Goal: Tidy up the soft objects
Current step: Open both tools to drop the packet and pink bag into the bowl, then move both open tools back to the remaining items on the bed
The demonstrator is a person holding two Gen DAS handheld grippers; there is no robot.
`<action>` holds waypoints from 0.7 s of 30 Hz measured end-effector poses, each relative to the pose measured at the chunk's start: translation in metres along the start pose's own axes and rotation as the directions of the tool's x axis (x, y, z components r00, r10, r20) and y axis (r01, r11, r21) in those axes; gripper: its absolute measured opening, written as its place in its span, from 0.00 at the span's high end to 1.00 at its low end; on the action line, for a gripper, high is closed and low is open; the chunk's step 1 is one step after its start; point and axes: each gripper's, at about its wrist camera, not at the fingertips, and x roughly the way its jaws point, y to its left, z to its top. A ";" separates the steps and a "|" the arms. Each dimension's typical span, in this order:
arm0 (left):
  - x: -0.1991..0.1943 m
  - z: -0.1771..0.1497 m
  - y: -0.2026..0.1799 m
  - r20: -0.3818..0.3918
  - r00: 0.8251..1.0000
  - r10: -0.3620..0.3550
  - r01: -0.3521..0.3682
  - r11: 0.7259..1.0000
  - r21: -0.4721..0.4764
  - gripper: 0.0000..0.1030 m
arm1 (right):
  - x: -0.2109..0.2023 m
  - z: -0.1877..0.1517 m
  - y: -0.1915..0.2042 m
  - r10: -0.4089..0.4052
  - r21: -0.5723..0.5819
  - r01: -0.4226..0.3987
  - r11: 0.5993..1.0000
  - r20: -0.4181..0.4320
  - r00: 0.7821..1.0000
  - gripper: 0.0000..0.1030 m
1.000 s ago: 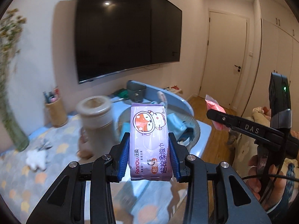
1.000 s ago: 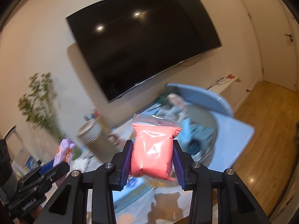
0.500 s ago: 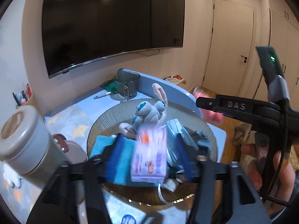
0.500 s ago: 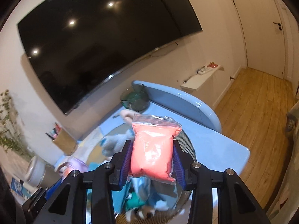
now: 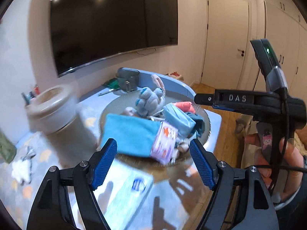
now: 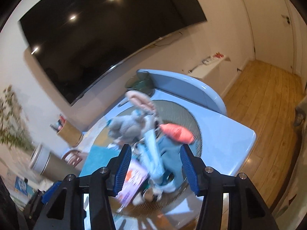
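Left gripper (image 5: 153, 161) spread wide, nothing between jaws; right gripper (image 6: 156, 169) likewise parted and empty, hovering over basket (image 6: 184, 111); just ahead, purple wipes pack (image 5: 165, 141) beside teal cloth (image 5: 130, 134); beyond, pink pouch (image 6: 177, 134), plush rabbit (image 6: 132, 124); grey canister (image 5: 55, 111) left on counter (image 6: 226, 140).

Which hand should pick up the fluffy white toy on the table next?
Probably the left. The left gripper is open and empty, and the white toy lies on its left side. The right gripper is open too, but it is over the basket, on the far side.
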 end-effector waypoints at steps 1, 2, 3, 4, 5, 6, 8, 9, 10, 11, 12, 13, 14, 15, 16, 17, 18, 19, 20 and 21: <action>-0.010 -0.005 0.004 0.004 1.000 -0.001 0.001 1.000 -0.006 0.25 | -0.006 -0.005 0.007 0.001 -0.023 -0.001 1.000 0.005 1.000 0.49; -0.023 -0.012 0.010 0.004 1.000 0.005 -0.005 1.000 -0.014 0.25 | -0.014 -0.014 0.019 0.008 -0.057 -0.007 0.998 0.007 1.000 0.46; -0.035 -0.019 0.018 0.005 1.000 0.024 -0.024 0.999 -0.025 0.25 | -0.020 -0.020 0.028 0.016 -0.085 -0.015 0.996 0.008 1.000 0.43; -0.047 -0.027 0.026 0.012 0.999 0.049 -0.048 0.998 -0.034 0.25 | -0.027 -0.029 0.039 0.030 -0.116 -0.028 0.993 0.009 1.000 0.42; -0.060 -0.037 0.036 0.019 0.996 0.086 -0.085 0.995 -0.048 0.25 | -0.032 -0.035 0.048 0.045 -0.139 -0.044 0.989 0.007 0.999 0.42; -0.071 -0.044 0.044 0.023 0.993 0.113 -0.111 0.992 -0.062 0.25 | -0.037 -0.042 0.058 0.065 -0.162 -0.064 0.985 0.004 0.998 0.42; -0.090 -0.060 0.069 0.018 0.986 0.163 -0.160 0.980 -0.114 0.25 | -0.046 -0.058 0.078 0.104 -0.196 -0.103 0.975 -0.005 0.995 0.42; -0.098 -0.066 0.080 0.015 0.983 0.183 -0.179 0.974 -0.142 0.25 | -0.049 -0.068 0.092 0.127 -0.217 -0.127 0.968 -0.014 0.992 0.42; -0.109 -0.075 0.096 0.011 0.978 0.209 -0.203 0.962 -0.180 0.25 | -0.051 -0.076 0.104 0.144 -0.235 -0.146 0.961 -0.025 0.989 0.42; -0.118 -0.083 0.108 0.007 0.973 0.230 -0.223 0.953 -0.206 0.25 | -0.050 -0.081 0.114 0.153 -0.248 -0.157 0.956 -0.034 0.988 0.41; -0.126 -0.089 0.120 0.001 0.967 0.253 -0.246 0.942 -0.229 0.25 | -0.050 -0.090 0.128 0.165 -0.270 -0.172 0.947 -0.048 0.985 0.41; -0.136 -0.098 0.135 -0.010 0.958 0.287 -0.280 0.925 -0.258 0.25 | -0.051 -0.099 0.143 0.174 -0.297 -0.184 0.937 -0.063 0.983 0.41; -0.141 -0.105 0.148 -0.022 0.949 0.314 -0.307 0.909 -0.280 0.25 | -0.051 -0.106 0.154 0.179 -0.315 -0.192 0.930 -0.069 0.981 0.41; -0.146 -0.111 0.158 -0.032 0.942 0.333 -0.327 0.897 -0.298 0.25 | -0.051 -0.114 0.166 0.191 -0.339 -0.205 0.918 -0.077 0.979 0.41; -0.154 -0.118 0.172 -0.042 0.935 0.352 -0.347 0.881 -0.321 0.25 | -0.051 -0.121 0.177 0.200 -0.361 -0.218 0.907 -0.086 0.976 0.41; -0.161 -0.124 0.181 -0.048 0.930 0.363 -0.357 0.870 -0.339 0.25 | -0.049 -0.130 0.193 0.207 -0.386 -0.230 0.893 -0.101 0.973 0.41; -0.169 -0.131 0.194 -0.056 0.925 0.376 -0.369 0.855 -0.365 0.25 | -0.049 -0.136 0.204 0.211 -0.402 -0.238 0.884 -0.110 0.971 0.41; -0.177 -0.138 0.207 -0.063 0.919 0.389 -0.381 0.839 -0.389 0.25 | -0.047 -0.142 0.213 0.218 -0.414 -0.247 0.876 -0.118 0.969 0.41; -0.183 -0.143 0.216 -0.065 0.914 0.399 -0.390 0.827 -0.405 0.25 | -0.045 -0.148 0.224 0.228 -0.428 -0.262 0.865 -0.130 0.965 0.41; -0.188 -0.148 0.223 -0.067 0.909 0.411 -0.400 0.817 -0.415 0.25 | -0.043 -0.155 0.236 0.235 -0.443 -0.275 0.853 -0.144 0.961 0.41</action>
